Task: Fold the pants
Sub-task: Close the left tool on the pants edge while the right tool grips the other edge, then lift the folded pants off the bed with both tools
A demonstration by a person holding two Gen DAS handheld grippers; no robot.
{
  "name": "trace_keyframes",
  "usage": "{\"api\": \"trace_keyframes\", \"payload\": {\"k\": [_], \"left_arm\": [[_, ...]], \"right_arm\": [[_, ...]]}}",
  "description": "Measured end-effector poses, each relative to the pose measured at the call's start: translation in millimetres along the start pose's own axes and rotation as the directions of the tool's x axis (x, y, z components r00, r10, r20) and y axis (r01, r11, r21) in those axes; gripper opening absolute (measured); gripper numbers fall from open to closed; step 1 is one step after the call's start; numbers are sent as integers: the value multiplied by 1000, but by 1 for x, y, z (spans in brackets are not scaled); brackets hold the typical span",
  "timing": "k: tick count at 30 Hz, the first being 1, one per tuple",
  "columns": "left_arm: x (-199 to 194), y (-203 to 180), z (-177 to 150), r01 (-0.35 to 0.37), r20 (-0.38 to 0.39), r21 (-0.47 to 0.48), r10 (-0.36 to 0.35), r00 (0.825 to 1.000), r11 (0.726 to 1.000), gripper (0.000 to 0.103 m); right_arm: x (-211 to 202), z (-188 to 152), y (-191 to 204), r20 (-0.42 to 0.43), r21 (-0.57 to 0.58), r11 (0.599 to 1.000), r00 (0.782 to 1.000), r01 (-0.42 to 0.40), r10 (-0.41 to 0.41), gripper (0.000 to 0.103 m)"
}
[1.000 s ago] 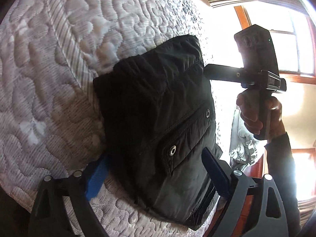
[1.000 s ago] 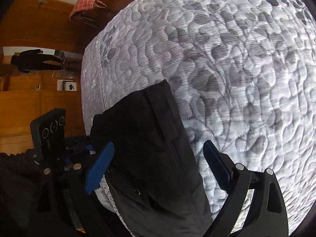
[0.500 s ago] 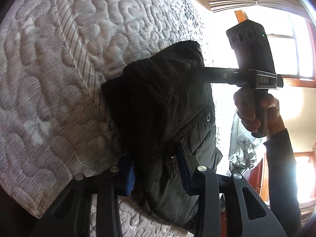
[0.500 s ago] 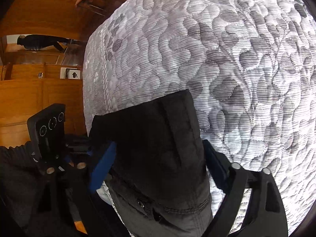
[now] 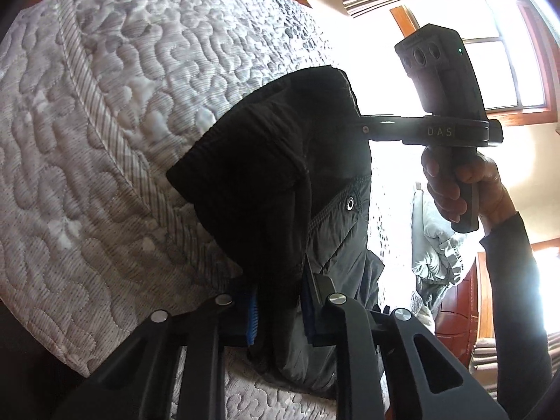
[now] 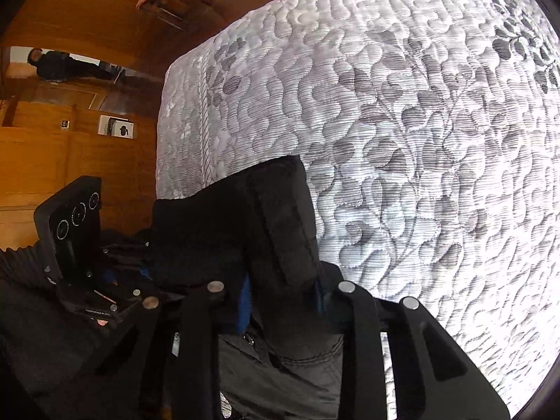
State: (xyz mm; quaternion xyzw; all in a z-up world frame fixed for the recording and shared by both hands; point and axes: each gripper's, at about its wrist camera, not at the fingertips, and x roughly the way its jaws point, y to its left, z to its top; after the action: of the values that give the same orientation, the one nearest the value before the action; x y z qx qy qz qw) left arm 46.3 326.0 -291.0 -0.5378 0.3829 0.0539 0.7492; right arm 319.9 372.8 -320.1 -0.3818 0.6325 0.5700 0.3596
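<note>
Left wrist: pants (image 5: 276, 175) between closed jaws

Black pants (image 5: 266, 175) lie on a white-and-grey quilted mattress (image 6: 420, 140) with leaf patterns, between blue gripper pads (image 5: 252, 315), near orange-brown wooden panelling (image 6: 70, 161).

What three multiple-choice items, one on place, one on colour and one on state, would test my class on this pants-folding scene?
1. Where do the pants lie?
A. on a quilted mattress
B. on a wooden floor
C. on a chair

2. What colour are the pads of the left claw?
A. red
B. blue
C. yellow

3. How does the right claw stand?
A. wide open above bare mattress
B. out of view
C. closed on the pants

Key: 1 A, quilted fabric surrounds the dark cloth; 2 B, blue pads flank the pinched fold; 3 C, its pads press a bunched fold, having just closed.
</note>
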Motion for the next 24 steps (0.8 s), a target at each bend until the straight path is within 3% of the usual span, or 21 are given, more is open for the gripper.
{"api": "trace_keyframes", "payload": {"k": [11,18,24], "left_arm": [[-17,-66,-12,-7,31,166,2,1000,986,19],[-20,-129,-31,-29,49,284,16,999,958,19],[-32,-155,-46,-38,58,365,18,998,930,19]], "right_arm": [[-67,-47,26,84,19,997,993,77,-79,26],[-107,-91,46,149,41,991,980,125,-130,26],[-129,-125,57,192,55,987,968,154,-162,26]]}}
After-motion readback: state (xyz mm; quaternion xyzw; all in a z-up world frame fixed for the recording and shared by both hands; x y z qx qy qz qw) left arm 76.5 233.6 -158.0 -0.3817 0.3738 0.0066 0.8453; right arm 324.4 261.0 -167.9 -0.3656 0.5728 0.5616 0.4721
